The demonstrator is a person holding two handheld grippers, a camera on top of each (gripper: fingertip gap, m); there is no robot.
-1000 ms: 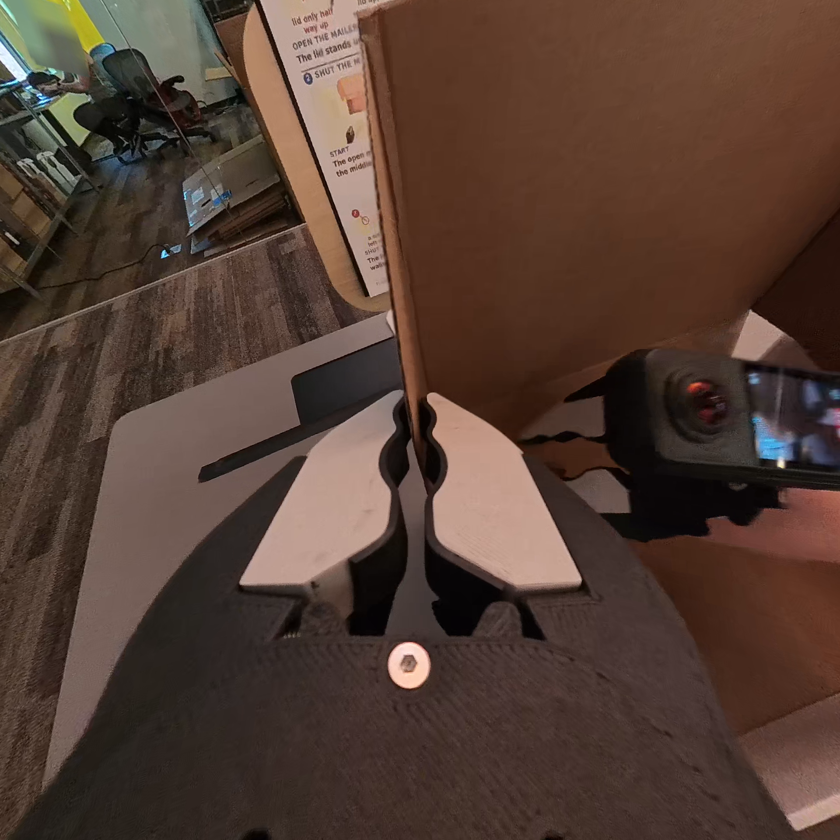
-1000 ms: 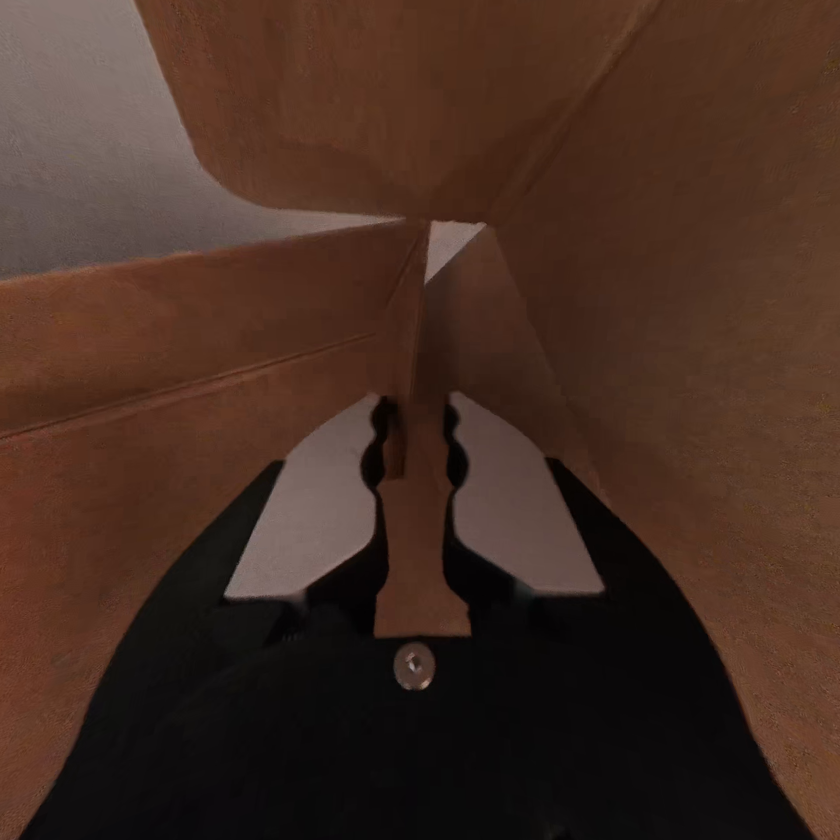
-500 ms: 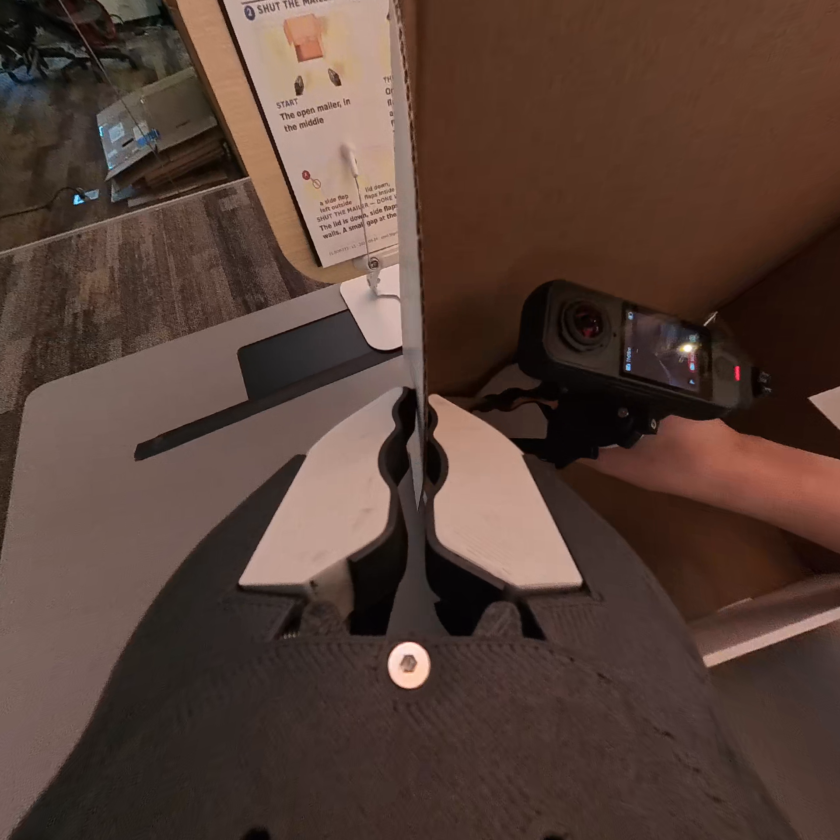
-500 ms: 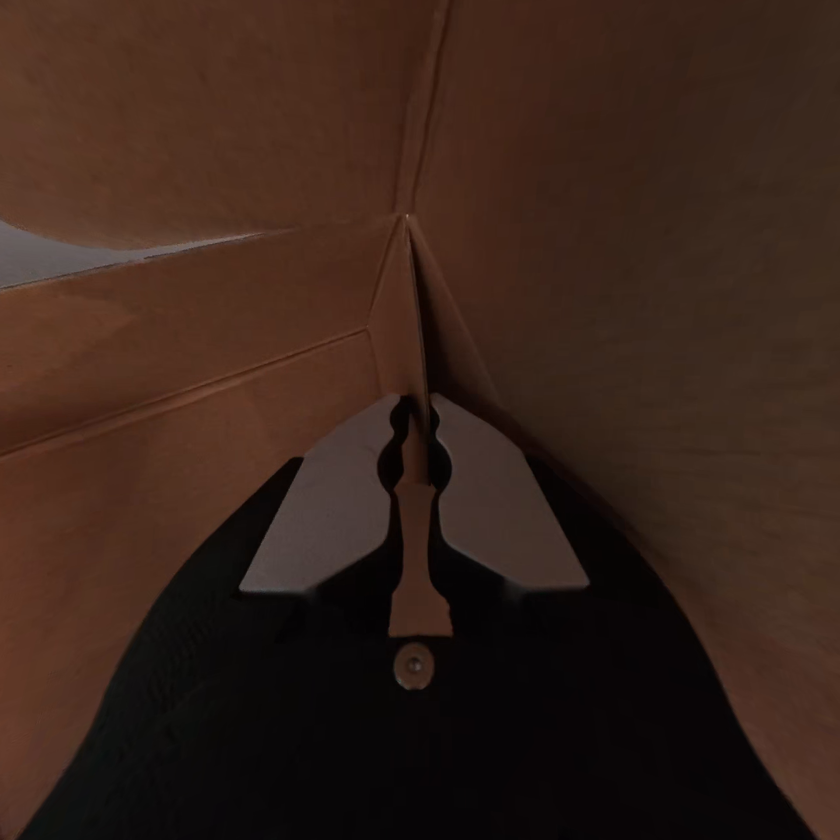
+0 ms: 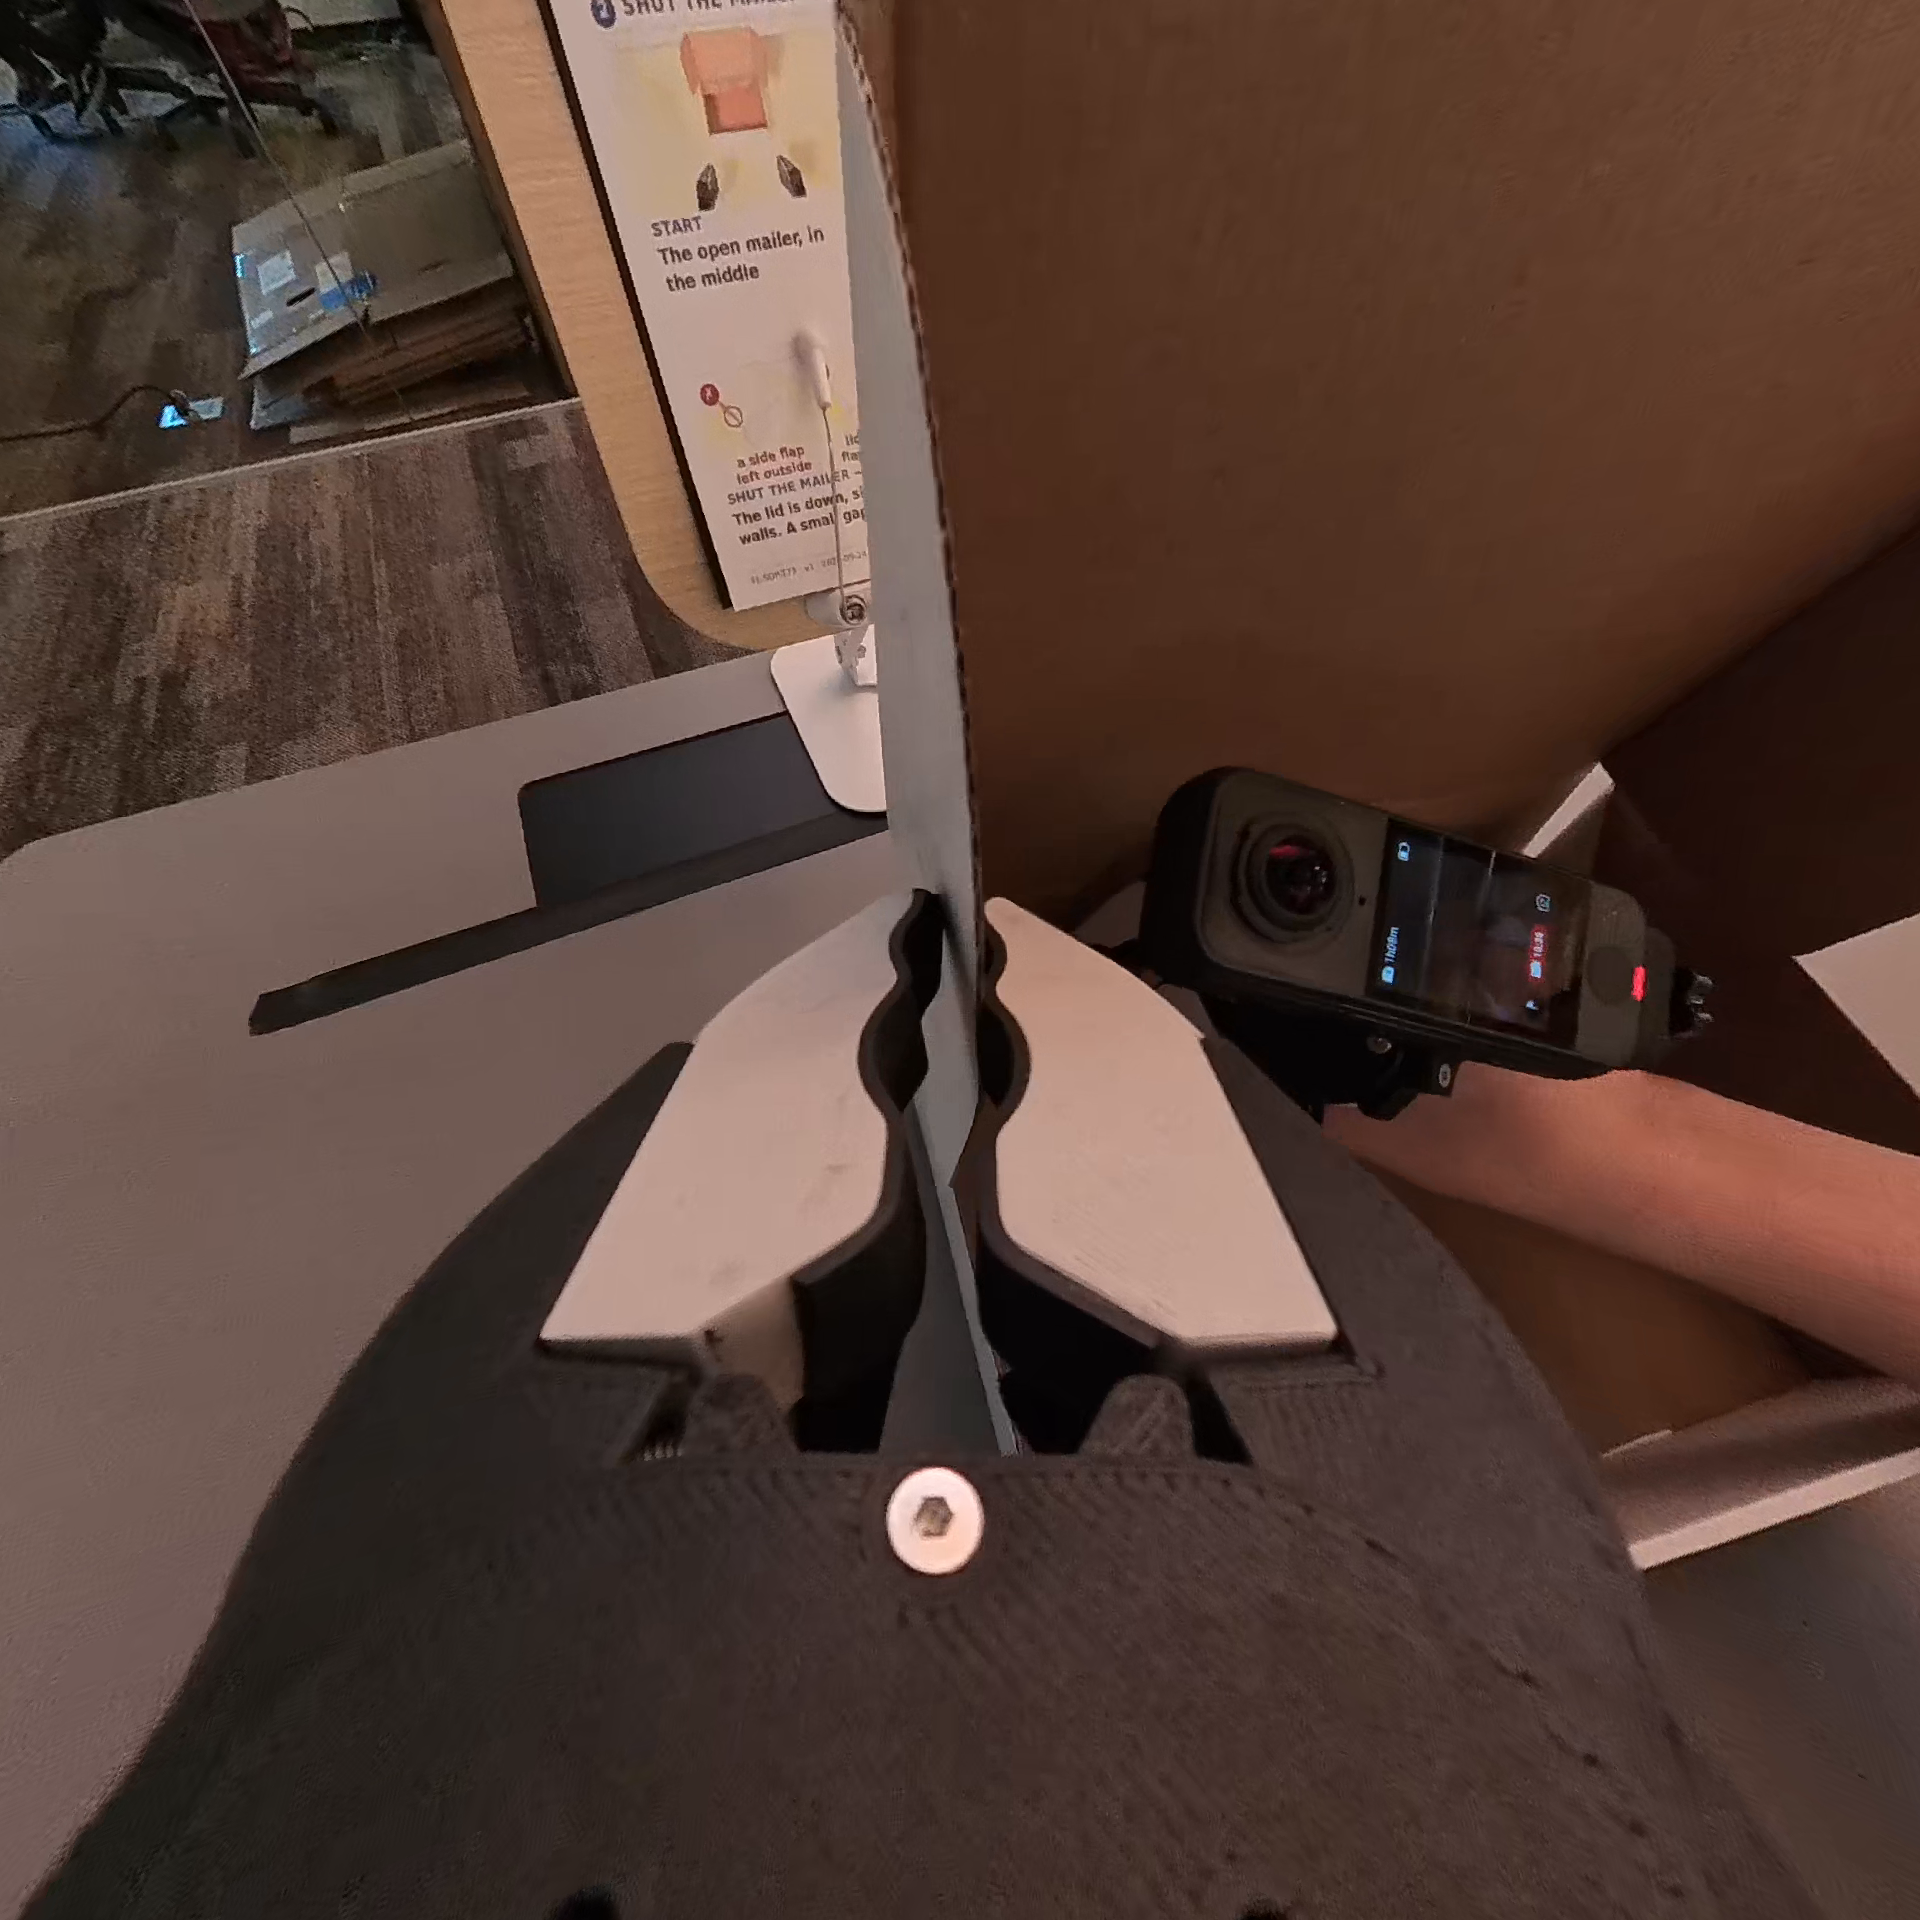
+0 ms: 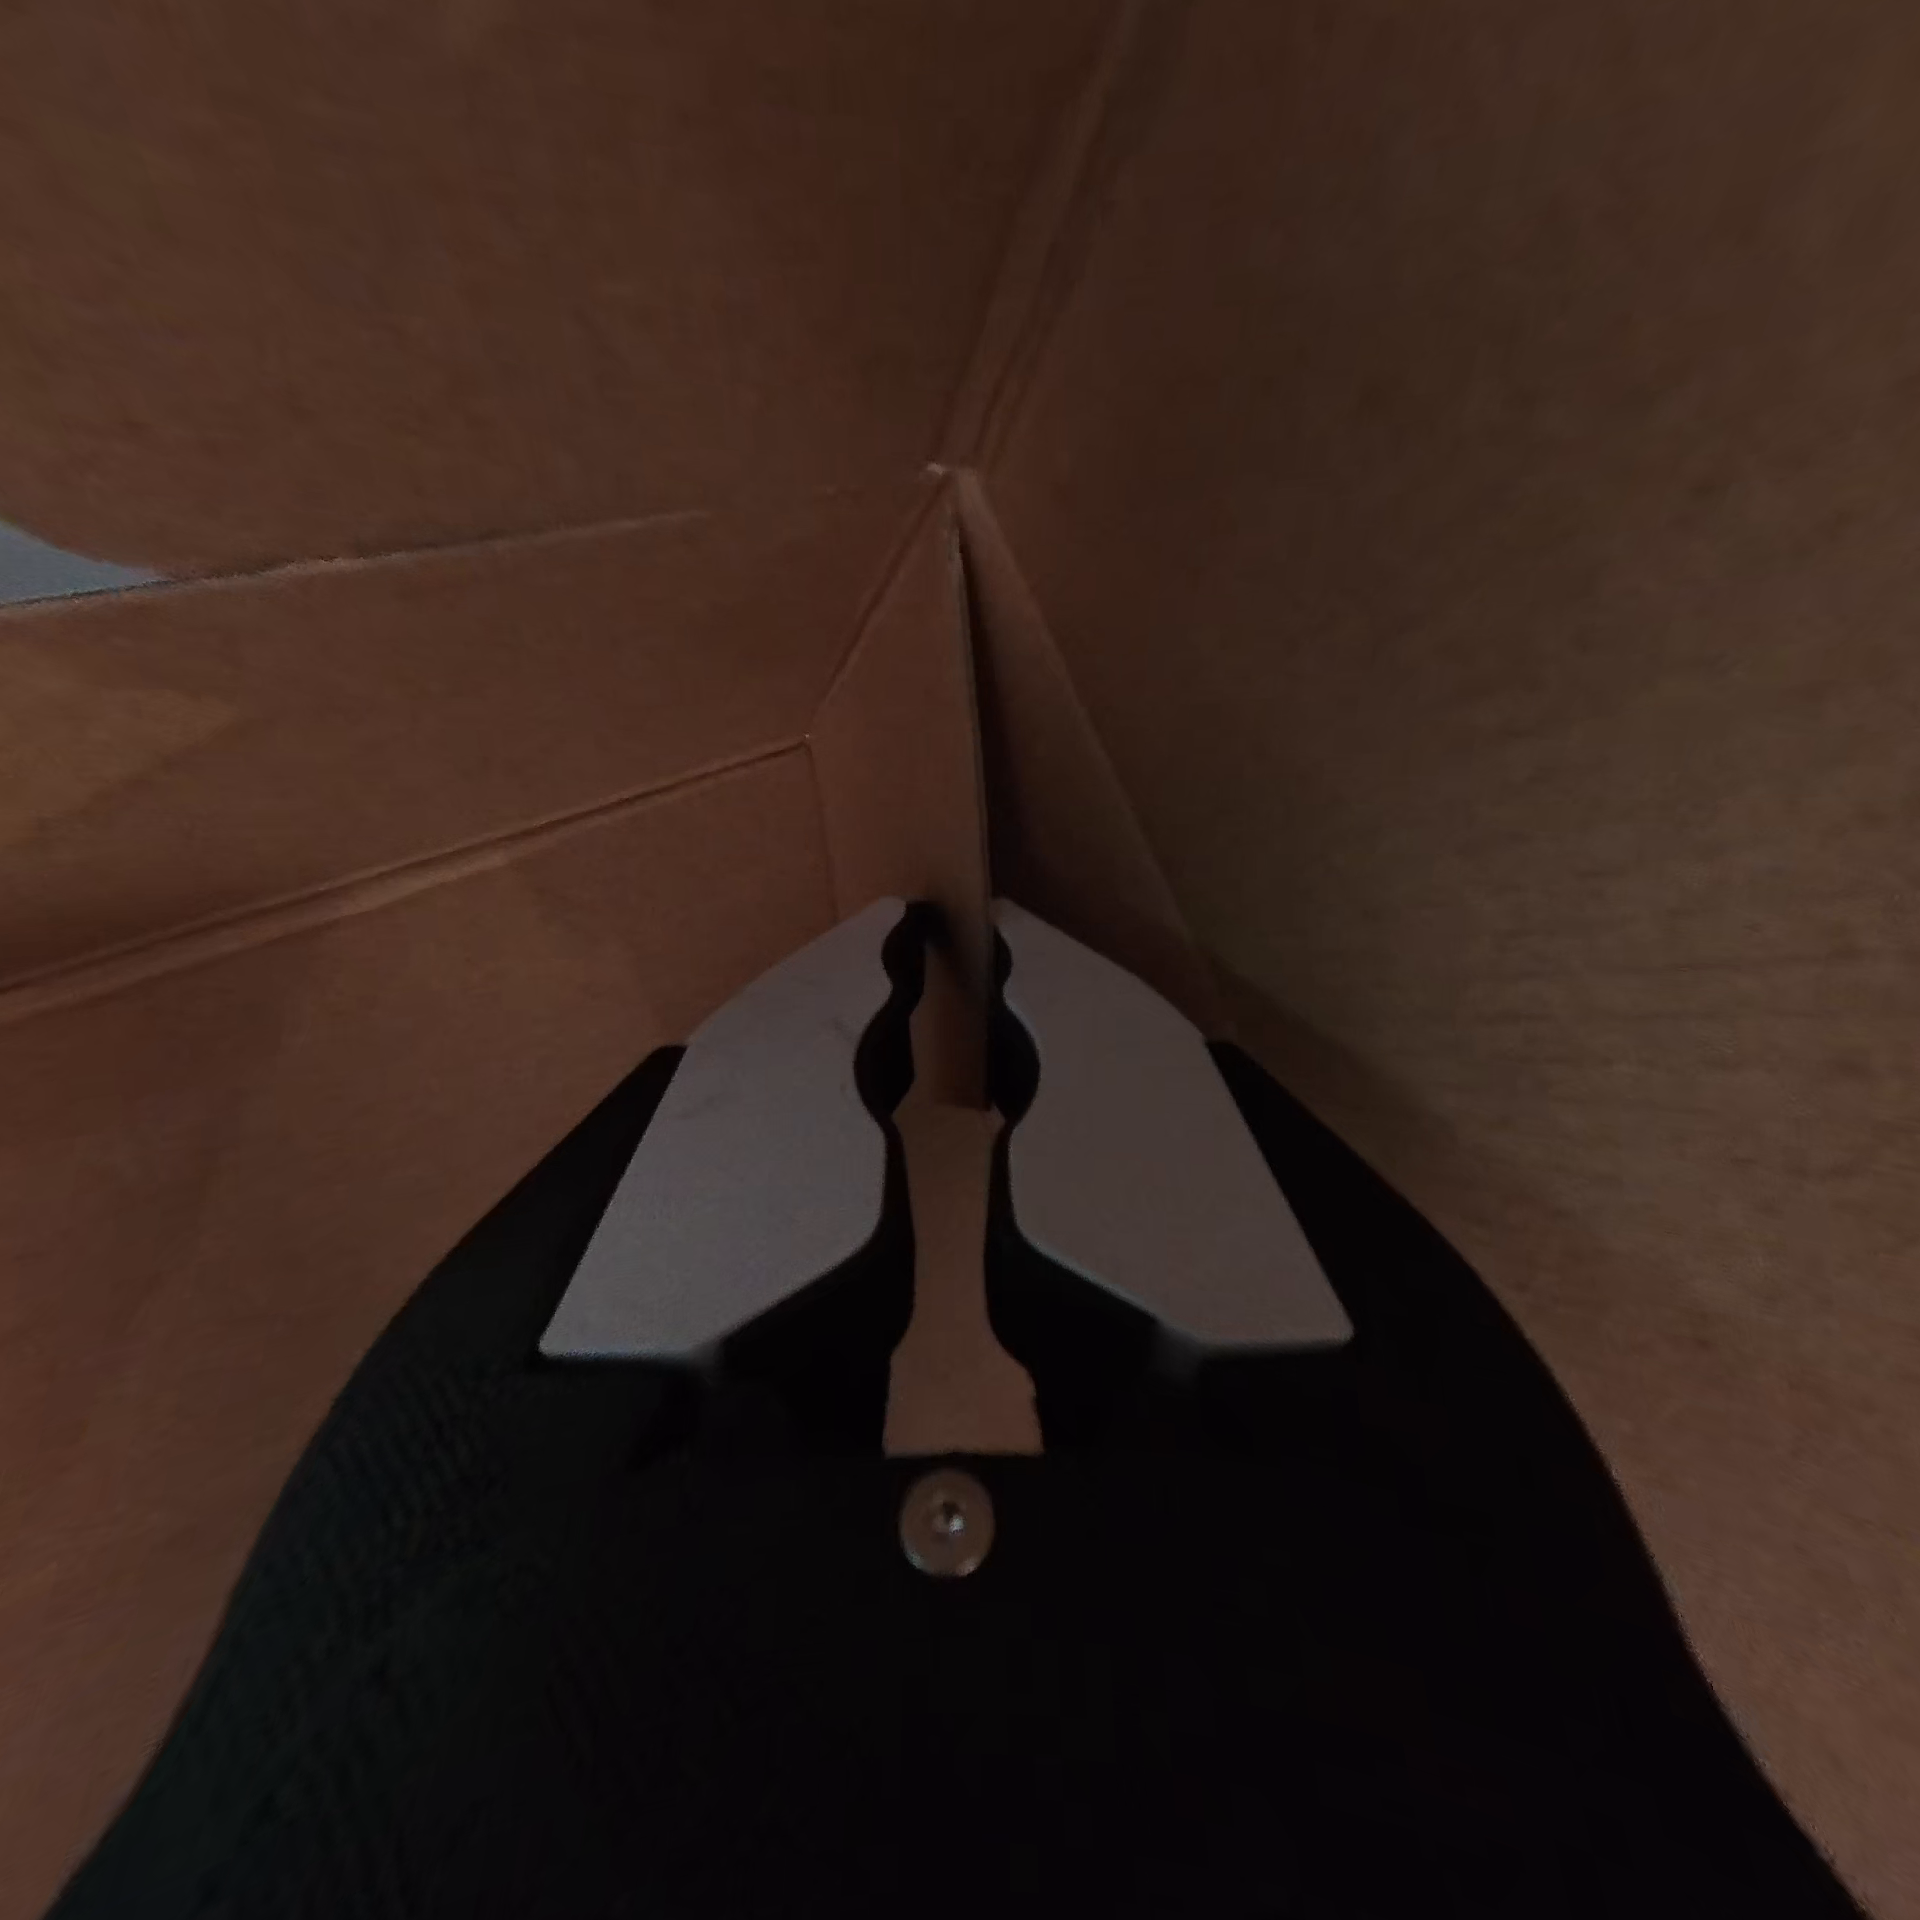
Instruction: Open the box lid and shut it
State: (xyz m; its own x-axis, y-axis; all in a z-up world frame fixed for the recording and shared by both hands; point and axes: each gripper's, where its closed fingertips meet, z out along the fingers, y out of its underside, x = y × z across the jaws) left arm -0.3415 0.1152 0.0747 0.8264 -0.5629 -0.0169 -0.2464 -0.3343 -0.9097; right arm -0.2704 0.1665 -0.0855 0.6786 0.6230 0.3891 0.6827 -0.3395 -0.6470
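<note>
A brown cardboard mailer box fills both views. In the left wrist view its lid panel (image 5: 1351,416) stands edge-on, white outside, brown inside. My left gripper (image 5: 951,925) is shut on the lid's edge, one finger on each face. The right gripper's body with its camera (image 5: 1403,935) and a forearm (image 5: 1662,1195) reach into the box below the lid. In the right wrist view my right gripper (image 6: 961,920) is inside the box, shut on a thin side flap (image 6: 971,831) near an inner corner, with box walls (image 6: 416,779) around it.
The box sits on a grey table (image 5: 260,1039) with a dark slot (image 5: 623,831). A printed instruction sheet on a white stand (image 5: 748,312) stands behind the lid. Carpeted floor with flattened cartons (image 5: 364,281) lies beyond the table's far edge.
The right gripper closed on the side flap inside the box, and the view there darkened as the lid came lower. The left gripper kept its hold on the lid edge while swinging it.
</note>
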